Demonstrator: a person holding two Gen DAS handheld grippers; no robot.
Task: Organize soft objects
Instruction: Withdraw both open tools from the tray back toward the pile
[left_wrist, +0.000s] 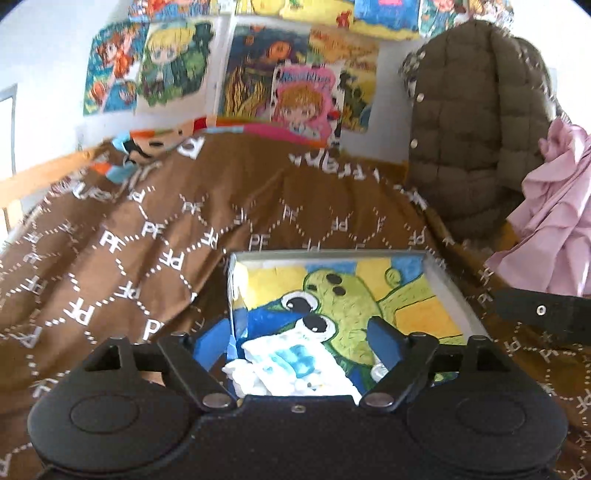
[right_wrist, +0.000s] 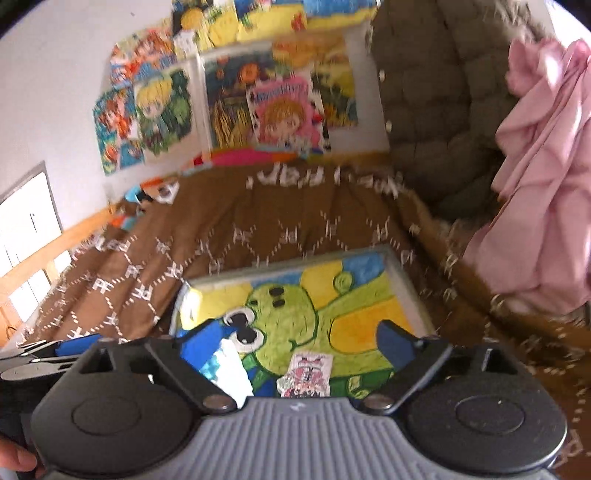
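A shallow box (left_wrist: 439, 275) with a green cartoon drawing on its floor lies on the brown bedspread; it also shows in the right wrist view (right_wrist: 408, 284). My left gripper (left_wrist: 295, 341) is open over the box's near end, above a white and blue soft packet (left_wrist: 291, 369) that lies inside. My right gripper (right_wrist: 299, 343) is open and empty over the same box. The white and blue packet (right_wrist: 227, 365) lies by its left finger, and a small pink packet (right_wrist: 308, 374) lies between the fingers on the box floor.
A brown quilted jacket (left_wrist: 476, 122) and a pink garment (left_wrist: 554, 218) hang at the right. A plush toy (left_wrist: 147, 147) and bright cushions lie at the head of the bed. Posters cover the wall. The right gripper's black body (left_wrist: 543, 314) juts in at the right.
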